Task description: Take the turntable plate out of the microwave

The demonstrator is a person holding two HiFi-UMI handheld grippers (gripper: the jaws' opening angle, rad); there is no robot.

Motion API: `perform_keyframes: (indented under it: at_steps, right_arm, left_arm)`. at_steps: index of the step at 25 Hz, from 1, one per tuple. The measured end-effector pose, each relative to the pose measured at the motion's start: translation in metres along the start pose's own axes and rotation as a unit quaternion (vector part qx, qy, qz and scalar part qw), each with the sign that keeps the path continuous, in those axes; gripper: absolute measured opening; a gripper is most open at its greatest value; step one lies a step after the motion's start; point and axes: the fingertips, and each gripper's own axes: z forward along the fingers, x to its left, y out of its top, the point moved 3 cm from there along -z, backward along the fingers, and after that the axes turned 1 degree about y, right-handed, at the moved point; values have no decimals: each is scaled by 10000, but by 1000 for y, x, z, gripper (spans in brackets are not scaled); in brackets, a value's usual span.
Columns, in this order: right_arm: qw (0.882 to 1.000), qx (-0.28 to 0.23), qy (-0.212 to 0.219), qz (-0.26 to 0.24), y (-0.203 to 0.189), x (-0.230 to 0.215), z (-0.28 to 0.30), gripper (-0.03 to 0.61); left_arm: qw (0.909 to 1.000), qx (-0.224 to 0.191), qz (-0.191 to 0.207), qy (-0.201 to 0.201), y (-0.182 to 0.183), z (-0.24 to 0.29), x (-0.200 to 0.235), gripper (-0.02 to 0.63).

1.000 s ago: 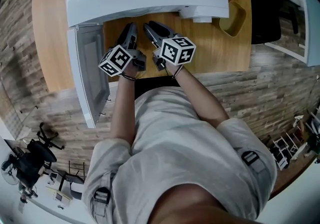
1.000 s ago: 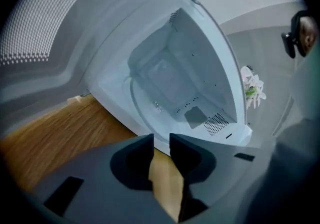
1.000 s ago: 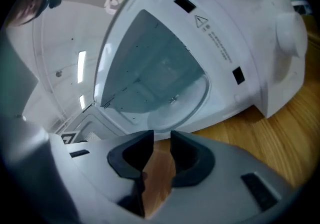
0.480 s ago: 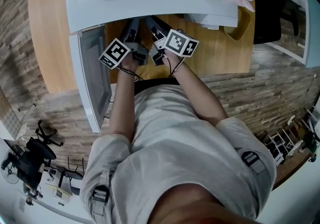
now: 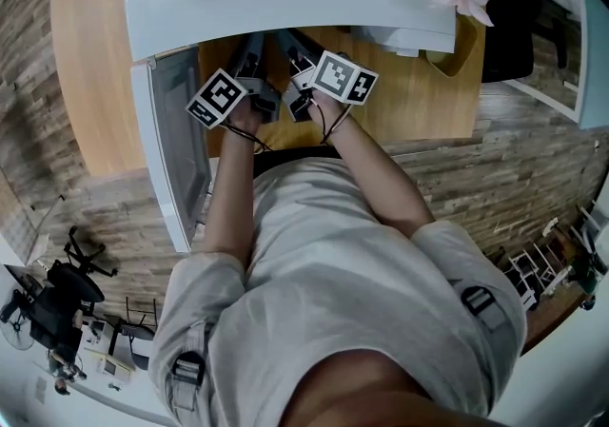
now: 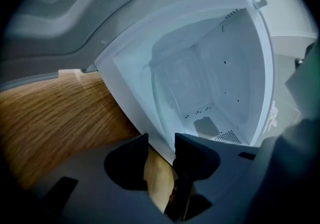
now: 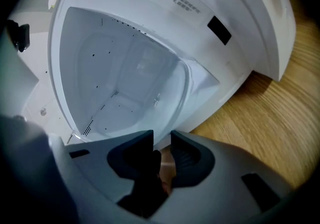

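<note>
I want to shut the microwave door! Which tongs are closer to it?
Left. The left tongs are just beside the open door; the right tongs are past them, farther away. Both have just been closing a little, with nothing between.

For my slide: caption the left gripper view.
Left gripper, empty jaws open, just narrowed, before the white microwave; clear glass turntable plate inside.

A pale grey short-sleeved shirt (image 5: 324,254) with buckled shoulder straps (image 5: 476,301).
</note>
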Motion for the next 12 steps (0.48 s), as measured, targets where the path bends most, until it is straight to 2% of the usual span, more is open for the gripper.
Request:
perform_keyframes:
  at_steps: [6, 12]
  right_arm:
    - [9998, 33, -102, 169, -1, -3, 2, 97]
    - [9997, 23, -51, 229, -2, -3, 1, 85]
  left_arm:
    - [9999, 75, -118, -63, -3, 5, 0, 187]
    - [9999, 77, -54, -119, -5, 3, -2, 163]
